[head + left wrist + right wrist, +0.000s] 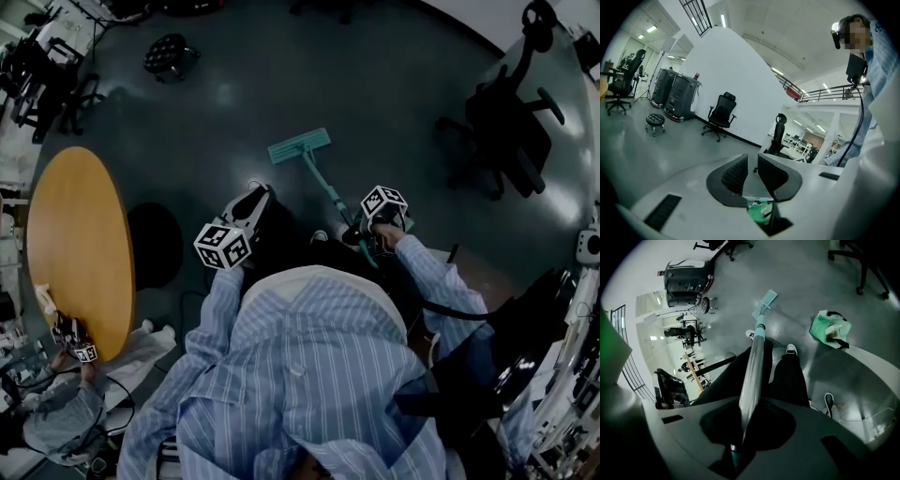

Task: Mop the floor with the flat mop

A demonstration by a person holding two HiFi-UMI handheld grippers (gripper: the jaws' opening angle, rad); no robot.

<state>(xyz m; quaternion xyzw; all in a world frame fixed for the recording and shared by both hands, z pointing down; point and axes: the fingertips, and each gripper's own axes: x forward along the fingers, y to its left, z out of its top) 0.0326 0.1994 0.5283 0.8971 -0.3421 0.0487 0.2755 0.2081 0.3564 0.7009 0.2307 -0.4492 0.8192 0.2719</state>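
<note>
The flat mop's teal head (298, 146) lies flat on the dark grey floor ahead of me. Its handle (330, 192) slants back to my right gripper (367, 232), which is shut on it. In the right gripper view the silver handle (754, 366) runs from between the dark jaws of the right gripper (749, 406) down to the mop head (765, 302). My left gripper (251, 208) hangs left of the handle, apart from it. In the left gripper view the left gripper (752, 159) shows only a thin slit between its jaws, with nothing in them.
A round wooden table (75, 244) stands to the left and a black office chair (511, 122) to the right. A black stool (169, 54) is far back left. A green bag (829, 329) sits on the floor near my shoes (791, 349). Another person's sleeve (56, 412) shows at bottom left.
</note>
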